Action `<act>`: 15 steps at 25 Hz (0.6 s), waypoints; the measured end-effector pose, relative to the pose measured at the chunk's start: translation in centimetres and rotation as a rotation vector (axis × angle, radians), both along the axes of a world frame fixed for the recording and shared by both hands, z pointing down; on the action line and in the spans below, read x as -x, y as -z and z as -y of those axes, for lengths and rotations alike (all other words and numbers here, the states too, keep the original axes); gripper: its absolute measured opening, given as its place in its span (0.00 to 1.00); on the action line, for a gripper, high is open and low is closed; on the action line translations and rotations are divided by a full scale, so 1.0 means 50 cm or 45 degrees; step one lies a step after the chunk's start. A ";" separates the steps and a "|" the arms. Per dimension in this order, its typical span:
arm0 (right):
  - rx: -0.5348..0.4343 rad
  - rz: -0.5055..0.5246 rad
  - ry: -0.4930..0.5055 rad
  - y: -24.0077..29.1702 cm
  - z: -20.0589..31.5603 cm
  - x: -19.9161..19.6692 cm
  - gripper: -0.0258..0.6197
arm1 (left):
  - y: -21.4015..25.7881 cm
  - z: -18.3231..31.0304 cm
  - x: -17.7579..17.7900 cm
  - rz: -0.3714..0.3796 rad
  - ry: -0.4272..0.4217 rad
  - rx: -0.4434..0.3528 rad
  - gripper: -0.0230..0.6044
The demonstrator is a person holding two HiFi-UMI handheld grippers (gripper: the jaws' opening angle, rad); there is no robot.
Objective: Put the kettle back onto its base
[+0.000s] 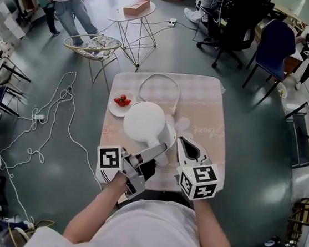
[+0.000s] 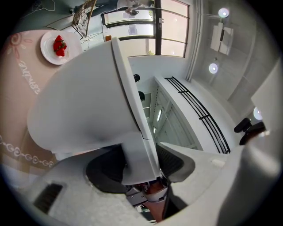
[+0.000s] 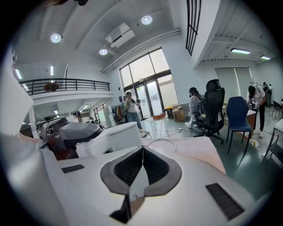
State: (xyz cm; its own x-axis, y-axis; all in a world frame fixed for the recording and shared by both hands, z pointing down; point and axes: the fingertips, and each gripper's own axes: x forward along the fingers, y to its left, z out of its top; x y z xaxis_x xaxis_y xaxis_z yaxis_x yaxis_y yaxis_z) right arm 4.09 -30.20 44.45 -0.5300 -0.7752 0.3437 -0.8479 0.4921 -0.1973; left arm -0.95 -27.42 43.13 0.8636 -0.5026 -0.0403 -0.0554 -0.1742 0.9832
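Observation:
A white kettle (image 1: 144,123) hangs over the pink-clothed table (image 1: 212,107), its lid facing up in the head view. My left gripper (image 1: 159,150) is shut on the kettle's handle (image 2: 135,132), which runs between the two dark pads in the left gripper view. The kettle body (image 2: 84,101) fills that view's left half. A pale round base (image 1: 182,123) peeks out just right of the kettle, with a white cord (image 1: 160,82) looped behind it. My right gripper (image 1: 182,142) rests beside the kettle, shut with nothing in it; its pads meet in the right gripper view (image 3: 140,152).
A white plate of strawberries (image 1: 122,103) sits on the table's left side, next to the kettle. Two wire-legged side tables (image 1: 135,13) stand beyond, cables (image 1: 49,118) trail on the floor at left, and office chairs (image 1: 273,45) and people are at the back.

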 end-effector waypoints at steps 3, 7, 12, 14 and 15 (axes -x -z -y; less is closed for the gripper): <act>0.002 0.005 0.000 0.000 0.017 -0.010 0.05 | -0.005 0.014 -0.013 0.008 -0.006 0.007 0.38; 0.007 0.002 0.011 -0.009 0.032 -0.016 0.05 | -0.017 0.029 -0.028 0.016 -0.012 0.010 0.38; 0.015 0.000 0.016 -0.013 0.046 -0.030 0.05 | -0.022 0.040 -0.045 0.017 -0.020 0.011 0.38; 0.018 0.001 0.018 -0.014 0.052 -0.036 0.05 | -0.024 0.044 -0.049 0.034 -0.027 0.005 0.38; 0.019 0.002 0.019 -0.015 0.054 -0.037 0.05 | -0.026 0.045 -0.051 0.039 -0.029 0.004 0.38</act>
